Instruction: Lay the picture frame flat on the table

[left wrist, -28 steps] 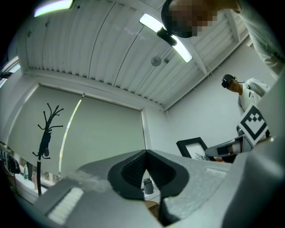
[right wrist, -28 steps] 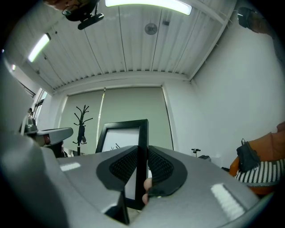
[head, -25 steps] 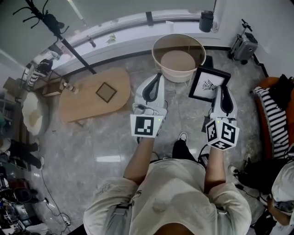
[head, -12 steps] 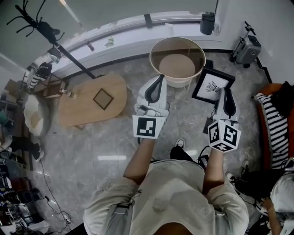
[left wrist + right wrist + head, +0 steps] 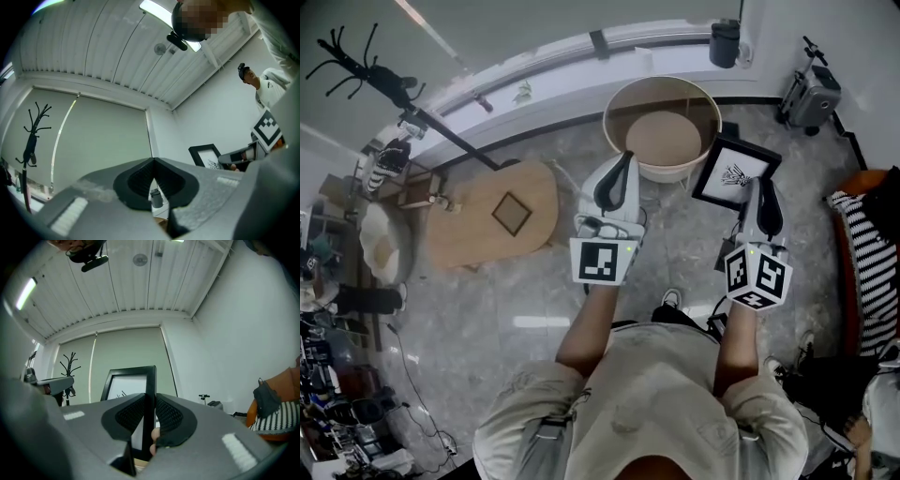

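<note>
The oval wooden bench (image 5: 469, 230) lies well off to the person's left and carries a small dark square (image 5: 513, 214). That square is possibly another frame, though it is too small in the head view to tell. The round rimmed bench (image 5: 664, 139) stands straight ahead with a bare top, so it is the nearer landing place. The picture frame (image 5: 733, 171) is in the air above the floor (image 5: 534, 309), just beside that round bench. It stands up from the right tool (image 5: 149, 405) with its printed face turned toward the person. The right tool is clenched on one side of the black border, and its pads (image 5: 171, 416) pinch the thin moulding edge-on. That grip is narrow, so the frame would likely swing if the wrist snaps over. The step in hand is the carry to a bench. It goes best if the frame first comes over the top, clear of the raised rim. One edge then lowers to touch, the rest rolls down slowly until the back lies on the surface, and only then do the pads let go. The left tool (image 5: 153, 165) is closed on nothing, jaws together, and hovers beside the round bench, where it can steady the frame's free edge during the tilt.
</note>
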A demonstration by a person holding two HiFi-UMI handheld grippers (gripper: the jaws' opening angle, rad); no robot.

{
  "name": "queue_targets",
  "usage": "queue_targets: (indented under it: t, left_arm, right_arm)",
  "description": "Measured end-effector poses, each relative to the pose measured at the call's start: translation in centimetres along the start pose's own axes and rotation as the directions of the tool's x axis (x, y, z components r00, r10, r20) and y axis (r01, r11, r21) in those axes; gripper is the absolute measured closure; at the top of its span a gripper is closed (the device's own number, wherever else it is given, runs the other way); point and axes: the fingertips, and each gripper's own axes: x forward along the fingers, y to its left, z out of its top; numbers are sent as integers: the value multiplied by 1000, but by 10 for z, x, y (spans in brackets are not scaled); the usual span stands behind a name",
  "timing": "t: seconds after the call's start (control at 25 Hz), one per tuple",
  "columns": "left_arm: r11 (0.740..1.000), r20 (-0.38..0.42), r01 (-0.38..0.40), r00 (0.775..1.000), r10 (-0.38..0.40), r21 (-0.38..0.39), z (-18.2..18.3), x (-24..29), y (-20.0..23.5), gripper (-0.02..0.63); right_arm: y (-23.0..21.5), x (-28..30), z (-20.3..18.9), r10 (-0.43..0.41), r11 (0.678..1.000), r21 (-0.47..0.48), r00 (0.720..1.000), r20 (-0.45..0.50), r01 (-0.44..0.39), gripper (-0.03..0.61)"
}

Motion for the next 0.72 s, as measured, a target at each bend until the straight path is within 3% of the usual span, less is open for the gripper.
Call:
queue_targets:
  t: [0.32, 0.72]
  left_arm:
    - [1000, 11, -3, 1000, 3, 17, -12, 45, -11, 612]
    - [1000, 7, -14, 1000, 14, 18, -33, 76, 5, 611]
  right_arm:
    - [-28, 37, -3, 8, 1000, 1, 1000, -3, -8, 505]
    - [-26, 80, -19, 17, 1000, -8, 1000, -24, -17, 505]
